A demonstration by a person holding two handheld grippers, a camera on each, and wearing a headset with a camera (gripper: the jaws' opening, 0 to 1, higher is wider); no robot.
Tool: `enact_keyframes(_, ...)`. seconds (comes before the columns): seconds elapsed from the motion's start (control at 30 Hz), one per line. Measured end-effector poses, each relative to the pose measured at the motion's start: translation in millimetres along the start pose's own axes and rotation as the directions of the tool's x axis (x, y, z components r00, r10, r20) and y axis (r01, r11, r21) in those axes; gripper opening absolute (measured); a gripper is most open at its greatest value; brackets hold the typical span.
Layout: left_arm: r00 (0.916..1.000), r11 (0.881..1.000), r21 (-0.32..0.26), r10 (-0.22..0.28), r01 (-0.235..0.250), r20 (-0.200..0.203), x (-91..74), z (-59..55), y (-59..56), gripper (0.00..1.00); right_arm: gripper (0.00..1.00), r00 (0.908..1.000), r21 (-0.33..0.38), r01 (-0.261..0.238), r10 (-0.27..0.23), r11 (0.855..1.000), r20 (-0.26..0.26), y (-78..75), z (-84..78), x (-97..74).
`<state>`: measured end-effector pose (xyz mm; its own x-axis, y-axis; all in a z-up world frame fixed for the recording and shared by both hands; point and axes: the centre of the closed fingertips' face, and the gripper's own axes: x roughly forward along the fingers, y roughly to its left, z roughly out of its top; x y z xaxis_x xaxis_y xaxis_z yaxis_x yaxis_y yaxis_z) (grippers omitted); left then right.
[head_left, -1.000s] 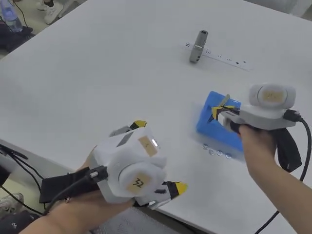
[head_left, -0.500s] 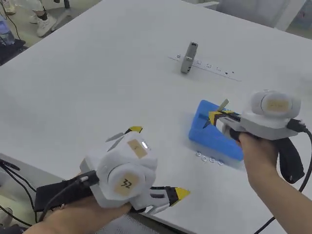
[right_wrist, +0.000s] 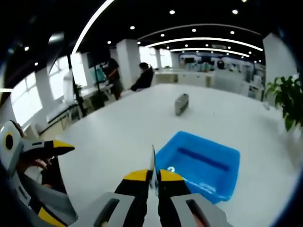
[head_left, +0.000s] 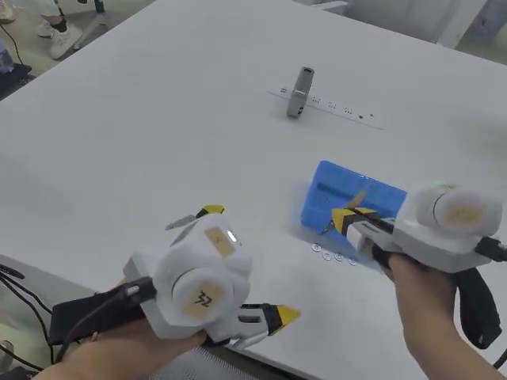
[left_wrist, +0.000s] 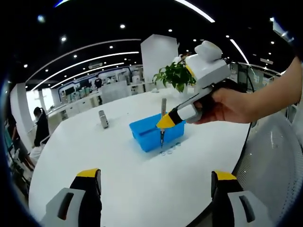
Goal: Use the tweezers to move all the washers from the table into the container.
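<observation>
Your right gripper (head_left: 344, 218) pinches the tweezers (left_wrist: 162, 137), tip gap unreadable; ease them straight onto the leftmost washer (head_left: 316, 248) beside the container (head_left: 348, 190).

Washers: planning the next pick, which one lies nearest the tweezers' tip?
The washer at the row's left end in the head view; the tweezers point at it, the rest lie farther right.

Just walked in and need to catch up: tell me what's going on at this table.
A person holds a gripper in each hand. The right gripper is shut on the tweezers, tips pointed down at the washers lying in a row on the white table just in front of the blue container. The left gripper hangs open nearer the person, holding nothing.
</observation>
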<state>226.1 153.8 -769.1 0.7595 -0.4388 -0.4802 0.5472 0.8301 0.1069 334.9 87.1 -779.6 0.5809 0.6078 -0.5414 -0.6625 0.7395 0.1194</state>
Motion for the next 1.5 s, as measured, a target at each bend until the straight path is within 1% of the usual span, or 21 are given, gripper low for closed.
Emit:
enact_keyframes(0.03, 1.0000, 1.000, 0.001, -0.009, 0.009, -0.003, 0.2, -0.4, -1.7, 0.99, 0.03, 0.9999, -0.005, 0.001, -0.001, 1.000, -0.011, -0.3, -3.1, 1.8)
enact_keyframes(0.13, 0.9998, 1.000, 0.008, 0.003, -0.003, -0.019, 1.3, -3.0, -0.3, 0.99, 0.03, 0.9996, -0.006, -0.005, 0.005, 1.000, -0.026, -0.8, -9.3, 6.0)
enact_keyframes(0.17, 0.9999, 1.000, -0.019, -0.012, 0.012, -0.005, 1.4, -0.4, -3.0, 0.99, 0.03, 0.9995, -0.005, -0.009, 0.008, 1.000, -0.031, 0.5, -8.1, 5.9)
enact_keyframes(0.3, 0.9994, 0.999, -0.039, 0.002, 0.000, 0.033, -1.0, 6.6, -0.2, 0.99, 0.03, 0.9989, -0.013, -0.007, 0.007, 1.000, -0.047, -4.5, -15.1, 10.9)
enact_keyframes(0.37, 0.9990, 0.998, -0.059, -0.014, 0.016, 0.042, -1.1, 8.3, -3.0, 0.99, 0.03, 0.9988, -0.006, -0.013, 0.012, 1.000, -0.048, -5.2, -16.0, 11.8)
enact_keyframes(0.43, 0.9988, 0.998, -0.067, -0.011, 0.014, 0.049, -1.1, 9.6, -3.1, 0.99, 0.03, 0.9987, -0.006, -0.015, 0.015, 1.000, -0.049, -5.5, -15.0, 12.5)
enact_keyframes(0.5, 0.9979, 0.997, -0.076, -0.030, 0.035, 0.056, -1.4, 11.8, -6.4, 0.99, 0.03, 0.9984, -0.009, -0.022, 0.022, 1.000, -0.051, -2.6, -15.6, 14.7)
enact_keyframes(0.63, 0.9971, 0.997, -0.072, -0.034, 0.039, 0.068, -0.6, 14.4, -7.3, 0.99, 0.03, 0.9977, -0.022, -0.021, 0.019, 1.000, -0.065, -5.2, -21.2, 19.3)
enact_keyframes(0.67, 0.9979, 0.996, -0.073, -0.040, 0.044, 0.050, 0.1, 11.5, -7.7, 0.98, 0.03, 0.9978, -0.026, -0.019, 0.018, 0.999, -0.064, -5.0, -20.2, 19.0)
enact_keyframes(0.7, 0.9993, 0.997, -0.072, -0.029, 0.030, 0.026, 1.5, 7.3, -5.9, 0.96, 0.03, 0.9980, -0.029, -0.016, 0.014, 0.999, -0.061, -5.3, -18.4, 18.6)
enact_keyframes(0.73, 0.9998, 0.999, -0.049, -0.019, 0.019, -0.003, 1.3, 3.8, -3.5, 0.94, 0.03, 0.9979, -0.035, -0.018, 0.016, 0.999, -0.063, -5.5, -18.2, 19.6)
enact_keyframes(0.77, 0.9995, 0.998, -0.059, -0.027, 0.028, 0.016, 0.9, 7.7, -5.4, 0.92, 0.03, 0.9979, -0.033, -0.019, 0.017, 0.999, -0.063, -6.1, -18.2, 20.3)
enact_keyframes(0.8, 0.9971, 0.996, -0.072, -0.043, 0.048, 0.063, -0.6, 15.2, -8.4, 0.92, 0.03, 0.9973, -0.027, -0.023, 0.021, 0.999, -0.071, -6.2, -19.6, 21.5)
enact_keyframes(0.9, 0.9950, 0.994, -0.090, -0.056, 0.063, 0.083, -3.1, 19.3, -9.2, 0.99, 0.03, 0.9980, -0.022, -0.018, 0.017, 1.000, -0.060, -6.0, -19.5, 20.1)
enact_keyframes(0.93, 0.9944, 0.992, -0.103, -0.067, 0.075, 0.082, -3.7, 18.9, -10.9, 0.99, 0.03, 0.9982, -0.020, -0.019, 0.018, 1.000, -0.058, -5.1, -19.6, 19.7)
enact_keyframes(1.1, 0.9947, 0.991, -0.121, -0.053, 0.063, 0.088, -4.2, 19.5, -6.5, 0.99, 0.02, 0.9986, -0.008, -0.010, 0.009, 1.000, -0.052, -1.9, -20.2, 17.4)
enact_keyframes(1.13, 0.9930, 0.989, -0.129, -0.059, 0.072, 0.102, -5.6, 21.9, -7.3, 0.99, 0.02, 0.9987, 0.004, -0.007, 0.008, 1.000, -0.051, -1.6, -20.4, 16.8)
enact_keyframes(1.2, 0.9914, 0.990, -0.128, -0.049, 0.064, 0.121, -7.0, 24.7, -5.6, 0.99, 0.02, 0.9988, 0.002, 0.000, 0.000, 1.000, -0.049, -1.1, -20.9, 15.6)
enact_keyframes(1.33, 0.9885, 0.986, -0.146, -0.057, 0.078, 0.140, -8.4, 27.8, -6.1, 0.99, 0.01, 0.9984, -0.025, 0.010, -0.011, 1.000, -0.056, -2.4, -21.9, 15.2)
enact_keyframes(1.4, 0.9867, 0.986, -0.149, -0.054, 0.077, 0.153, -8.9, 29.5, -5.7, 0.99, 0.01, 0.9979, -0.020, 0.009, -0.010, 1.000, -0.064, -3.1, -22.0, 15.5)
enact_keyframes(1.5, 0.9866, 0.985, -0.152, -0.057, 0.080, 0.153, -8.7, 29.2, -6.5, 0.99, 0.01, 0.9960, -0.013, 0.003, -0.004, 1.000, -0.089, -4.1, -21.7, 16.6)
